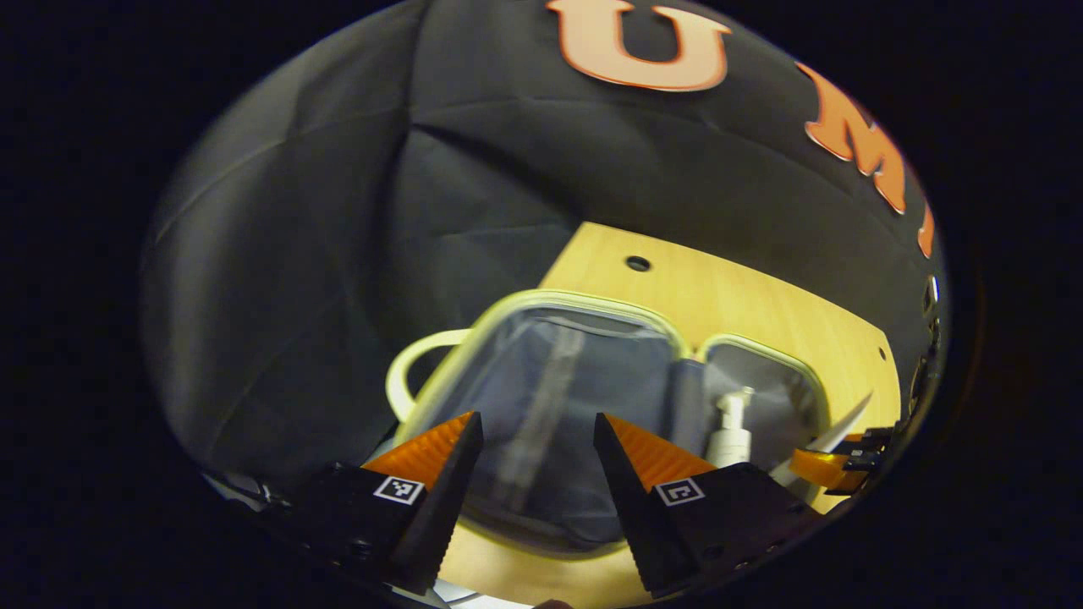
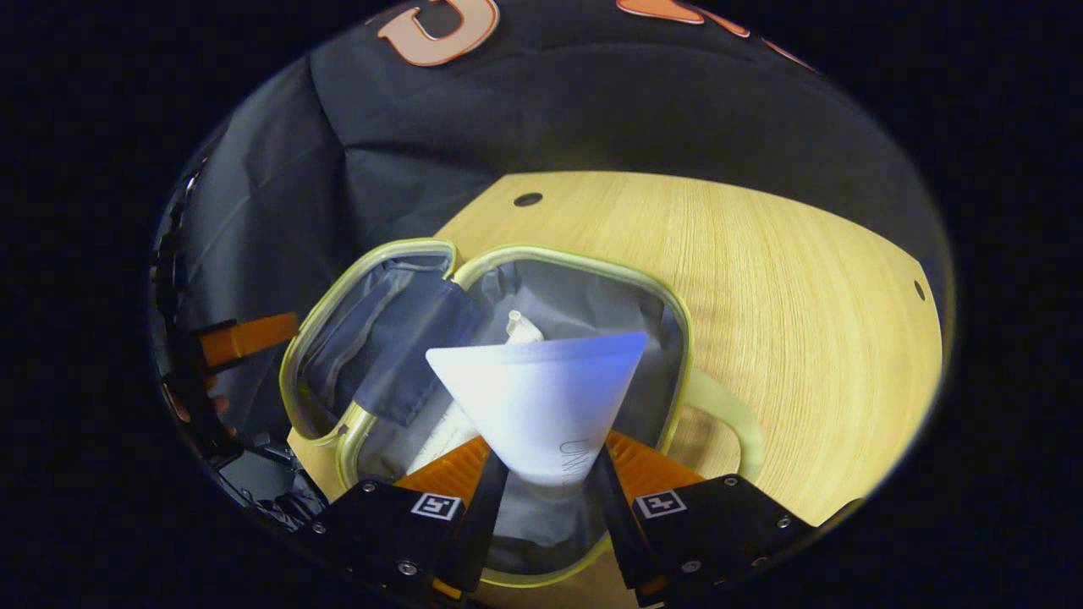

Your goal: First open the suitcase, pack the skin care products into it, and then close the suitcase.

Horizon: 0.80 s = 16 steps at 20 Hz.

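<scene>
The small suitcase [image 1: 592, 304] with a pale yellow-green rim lies open on the wooden table, both grey-lined halves facing up. A white pump bottle [image 1: 729, 431] lies in its right half. My left gripper [image 1: 537, 444] hovers open over the left half, nothing between its fingers. In the right gripper view, my right gripper [image 2: 546, 474] is shut on a white squeeze tube [image 2: 541, 397], held above the suitcase [image 2: 592, 266] with its flat crimped end pointing away. The pump bottle [image 2: 520, 326] peeks out behind the tube. The right gripper with the tube [image 1: 833, 436] appears at the far right of the left gripper view.
The wooden table [image 2: 804, 321] stretches to the right of the suitcase, with small holes near its edges. The suitcase's loop handle [image 2: 728, 414] sticks out on the table side. The other handle [image 1: 406, 372] hangs past the table edge. The black cloth wall stands close behind.
</scene>
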Tool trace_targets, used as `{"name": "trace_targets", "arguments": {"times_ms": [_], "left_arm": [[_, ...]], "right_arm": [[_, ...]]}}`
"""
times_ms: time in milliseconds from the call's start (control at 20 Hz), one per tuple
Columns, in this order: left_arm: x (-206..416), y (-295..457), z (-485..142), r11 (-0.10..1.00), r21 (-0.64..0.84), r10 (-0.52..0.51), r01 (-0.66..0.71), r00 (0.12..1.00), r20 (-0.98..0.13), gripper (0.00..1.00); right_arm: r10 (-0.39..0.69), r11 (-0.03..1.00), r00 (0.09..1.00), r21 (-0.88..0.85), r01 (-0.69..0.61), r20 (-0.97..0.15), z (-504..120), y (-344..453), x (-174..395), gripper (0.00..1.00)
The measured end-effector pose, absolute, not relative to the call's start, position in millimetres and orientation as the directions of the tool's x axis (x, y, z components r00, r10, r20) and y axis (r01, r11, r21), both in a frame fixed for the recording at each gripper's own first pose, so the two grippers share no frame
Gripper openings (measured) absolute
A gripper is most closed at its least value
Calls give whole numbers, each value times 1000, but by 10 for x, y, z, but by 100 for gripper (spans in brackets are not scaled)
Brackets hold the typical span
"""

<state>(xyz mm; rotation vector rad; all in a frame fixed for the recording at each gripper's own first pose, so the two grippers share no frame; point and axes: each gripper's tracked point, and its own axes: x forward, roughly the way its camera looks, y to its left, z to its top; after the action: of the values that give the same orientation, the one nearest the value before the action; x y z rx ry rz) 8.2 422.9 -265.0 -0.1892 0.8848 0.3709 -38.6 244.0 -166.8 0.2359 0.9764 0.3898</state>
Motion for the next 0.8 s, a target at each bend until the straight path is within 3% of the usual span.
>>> {"name": "trace_targets", "arguments": {"times_ms": [200, 400, 550, 800], "left_arm": [[-29, 5106, -2827, 833, 12, 378, -554, 552, -743, 84], [-71, 5598, -2910, 747, -71, 410, -661, 542, -733, 86], [-17, 5816, -2918, 699, -158, 389, -697, 557, -734, 86], [-48, 6023, -3059, 636, -284, 266, -717, 550, -791, 86]], "right_arm": [[387, 919, 474, 370, -132, -791, -1784, 2431, -192, 61], [361, 929, 435, 360, -88, -825, -1941, 2498, -123, 61], [339, 938, 431, 336, -85, -836, -2009, 2528, -91, 61], [342, 934, 421, 355, -50, -840, -2041, 2550, -61, 64]]}}
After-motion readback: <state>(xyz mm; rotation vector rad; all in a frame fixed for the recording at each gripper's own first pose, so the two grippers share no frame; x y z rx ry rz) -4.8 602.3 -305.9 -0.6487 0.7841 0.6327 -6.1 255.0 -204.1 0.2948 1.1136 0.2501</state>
